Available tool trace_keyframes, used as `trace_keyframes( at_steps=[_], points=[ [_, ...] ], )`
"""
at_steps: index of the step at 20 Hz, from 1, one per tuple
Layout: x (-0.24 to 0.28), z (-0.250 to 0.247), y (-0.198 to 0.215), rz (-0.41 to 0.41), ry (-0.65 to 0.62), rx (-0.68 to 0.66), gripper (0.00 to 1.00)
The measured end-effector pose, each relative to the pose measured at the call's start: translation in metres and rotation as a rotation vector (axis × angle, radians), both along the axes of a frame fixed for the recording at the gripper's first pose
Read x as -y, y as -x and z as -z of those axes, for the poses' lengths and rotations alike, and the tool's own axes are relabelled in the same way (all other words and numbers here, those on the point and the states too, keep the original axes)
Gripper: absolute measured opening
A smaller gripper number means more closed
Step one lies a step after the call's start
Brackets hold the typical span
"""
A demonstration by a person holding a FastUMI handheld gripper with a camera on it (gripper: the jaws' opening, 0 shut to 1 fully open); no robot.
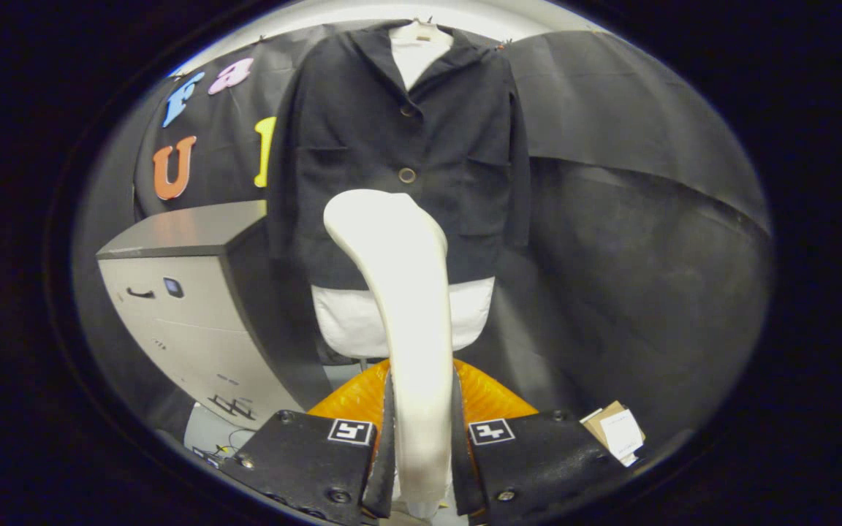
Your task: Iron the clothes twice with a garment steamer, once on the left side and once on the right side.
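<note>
Gripper [421, 446] clamped around steamer [399, 292]

Floor [574, 380], cardboard box [615, 431], grey cabinet [194, 321]

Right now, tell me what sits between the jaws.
The white garment steamer is clamped between the gripper jaws in the gripper view, its head reaching toward the dark jacket.

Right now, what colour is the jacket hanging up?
The jacket is dark, nearly black, seen in the gripper view beyond the steamer the gripper holds.
</note>
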State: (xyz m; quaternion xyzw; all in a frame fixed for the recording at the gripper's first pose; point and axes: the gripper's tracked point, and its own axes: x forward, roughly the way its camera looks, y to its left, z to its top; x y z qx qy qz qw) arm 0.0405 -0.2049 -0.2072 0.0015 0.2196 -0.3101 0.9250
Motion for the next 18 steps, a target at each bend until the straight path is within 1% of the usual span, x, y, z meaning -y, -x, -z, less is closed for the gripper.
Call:
trace_keyframes(
  at_steps=[5,10,15,18],
  points=[
    [-0.061,-0.043,0.022,-0.029,0.017,0.070,0.35],
    [-0.102,-0.089,0.039,-0.065,0.028,0.152,0.35],
    [-0.117,-0.137,0.062,-0.098,0.069,0.221,0.35],
    [-0.120,-0.156,0.068,-0.144,0.076,0.274,0.35]
  ],
)
